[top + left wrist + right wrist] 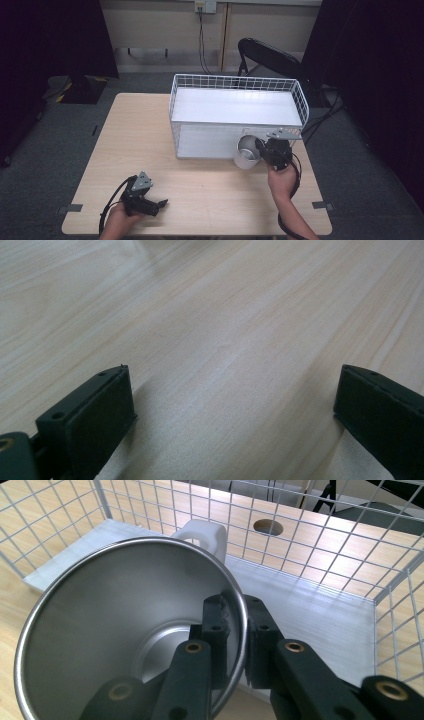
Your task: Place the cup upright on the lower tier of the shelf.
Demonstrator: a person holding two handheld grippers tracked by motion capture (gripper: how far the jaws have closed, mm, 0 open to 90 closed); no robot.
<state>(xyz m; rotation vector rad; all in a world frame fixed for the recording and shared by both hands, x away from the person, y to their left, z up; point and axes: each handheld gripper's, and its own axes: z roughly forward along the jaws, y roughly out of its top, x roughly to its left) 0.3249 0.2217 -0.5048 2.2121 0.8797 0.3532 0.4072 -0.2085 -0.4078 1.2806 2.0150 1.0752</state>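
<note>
From the high view, the right tool [261, 148] holds a metal cup [246, 152] by its rim, just in front of the near wall of a white wire basket [237, 80]. The cup is on the tool's left, tilted, its mouth facing up and toward the person. The work in hand looks like getting the cup into the basket, so it should go up over the near rim before moving forward; the wire wall just beyond the tool is what stands in the way. The left tool [159, 204] rests low over the table [145, 135], well apart from the cup, with nothing near it. A dark folding chair [270, 56] stands behind the basket.

In the left gripper view, the jaws stand wide with nothing between them, bare table ahead.

In the right gripper view, the jaws pinch the cup's [100, 600] thin rim, one pad inside and one outside. The white handle [205, 536] points away from the tool toward the basket's floor [310, 615]. A rim grip is narrow, so I judge a slow lift wise, lest the cup swing.
</note>
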